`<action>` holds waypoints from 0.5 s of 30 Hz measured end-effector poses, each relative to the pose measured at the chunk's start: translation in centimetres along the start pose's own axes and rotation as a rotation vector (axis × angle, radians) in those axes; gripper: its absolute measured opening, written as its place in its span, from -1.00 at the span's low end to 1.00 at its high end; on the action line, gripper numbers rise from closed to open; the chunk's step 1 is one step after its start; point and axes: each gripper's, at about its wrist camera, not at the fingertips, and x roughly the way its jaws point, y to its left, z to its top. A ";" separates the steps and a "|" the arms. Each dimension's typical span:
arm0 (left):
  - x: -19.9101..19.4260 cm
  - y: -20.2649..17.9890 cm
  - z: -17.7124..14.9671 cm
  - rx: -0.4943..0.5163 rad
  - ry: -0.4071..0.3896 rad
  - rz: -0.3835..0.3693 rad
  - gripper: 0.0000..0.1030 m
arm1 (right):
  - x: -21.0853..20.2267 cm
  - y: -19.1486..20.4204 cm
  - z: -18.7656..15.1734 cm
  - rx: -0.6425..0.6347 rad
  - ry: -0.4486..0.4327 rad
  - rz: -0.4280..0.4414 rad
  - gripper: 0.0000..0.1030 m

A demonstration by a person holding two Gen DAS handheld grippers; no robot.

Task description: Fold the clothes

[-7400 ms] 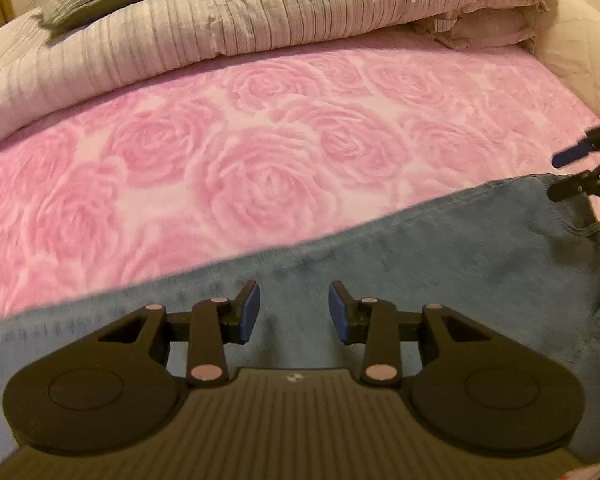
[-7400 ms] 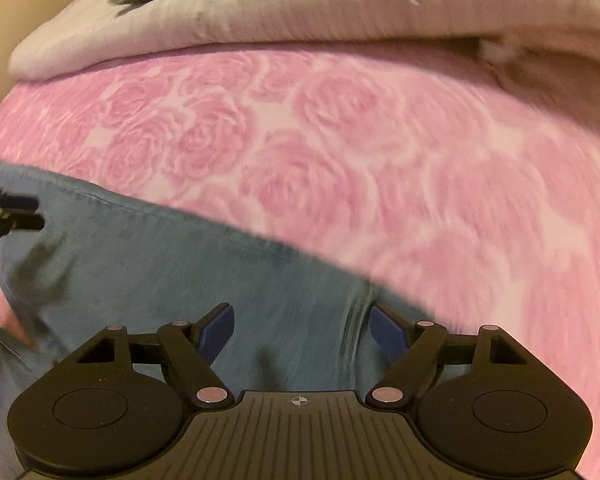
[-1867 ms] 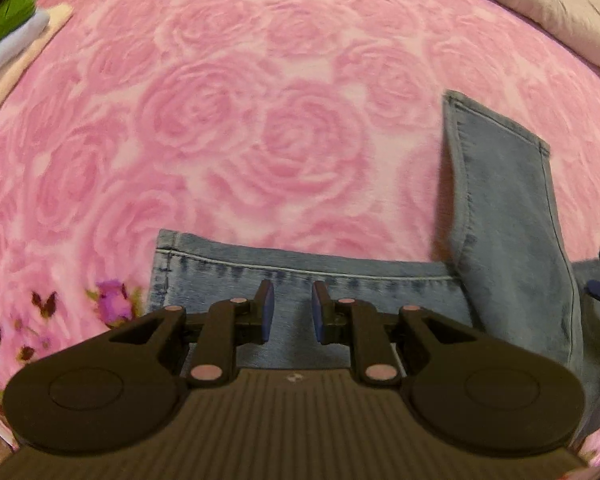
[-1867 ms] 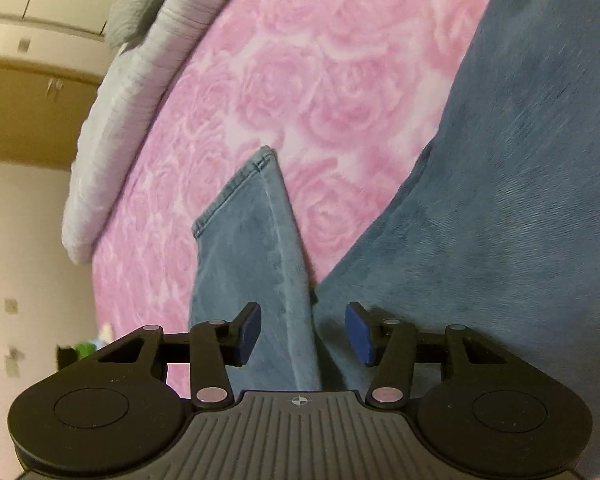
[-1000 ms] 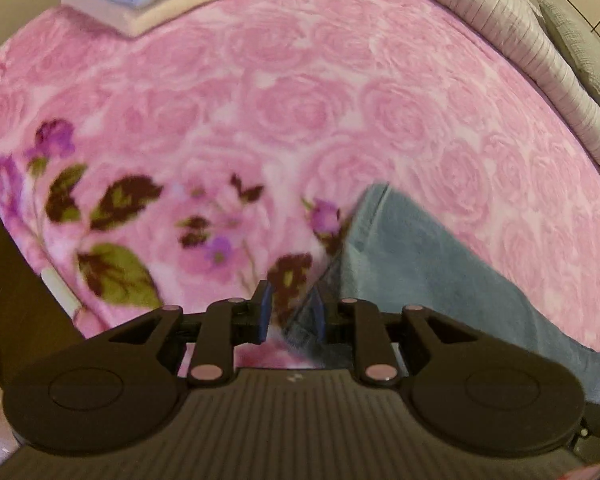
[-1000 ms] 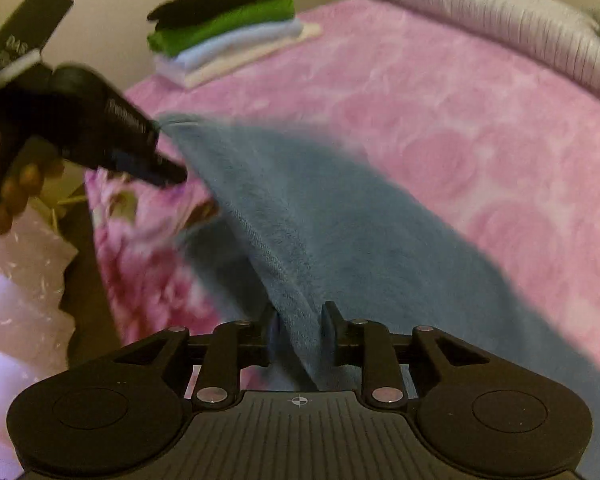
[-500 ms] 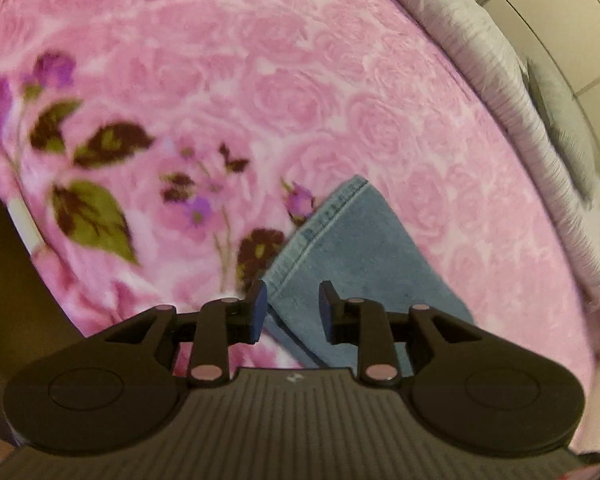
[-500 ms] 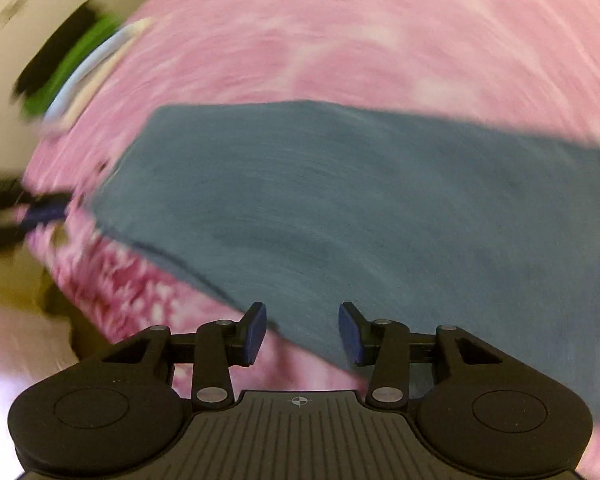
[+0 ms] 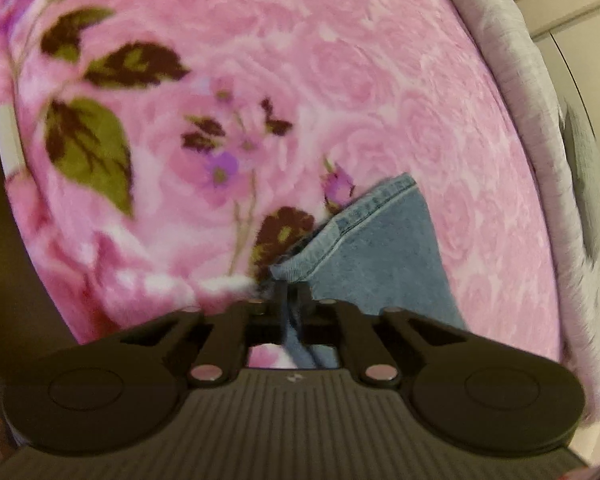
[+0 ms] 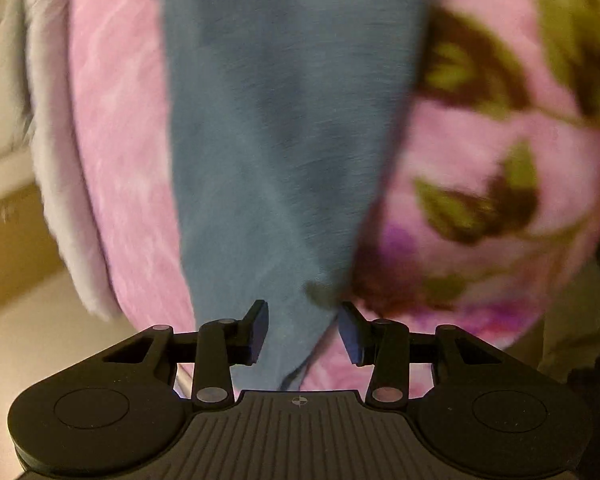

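Since half a second ago, the left claw (image 9: pixel 291 300) has been closed on the hem of the jeans (image 9: pixel 380 256) near the bed's (image 9: pixel 340 60) edge. The right claw (image 10: pixel 302 332) is held apart, denim between its unpressed pads. The hems are best kept aligned and taut before folding.

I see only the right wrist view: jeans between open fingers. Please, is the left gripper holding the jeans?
Observer: Yes. The left gripper is shut on a corner of the jeans, at the hem.
Operator: Is the hem lying flat?
Observer: No, the hem near the fingers is lifted and bunched off the pink blanket.
Operator: What is beyond the blanket?
Observer: A grey quilt lies along its far edge.
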 end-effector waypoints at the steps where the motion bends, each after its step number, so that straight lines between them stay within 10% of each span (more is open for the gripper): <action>1: -0.3 -0.1 -0.1 0.026 -0.003 -0.011 -1.00 | -0.1 -0.1 0.0 0.008 -0.011 0.003 -0.16; 12: 0.2 0.1 -0.2 0.009 0.028 -0.067 -0.96 | -0.2 0.9 0.1 -0.056 -0.104 -0.034 -0.16; 15: -0.4 -0.6 -0.3 0.102 0.003 -0.070 -1.00 | -0.8 2.2 -0.1 -0.152 -0.117 -0.030 -0.78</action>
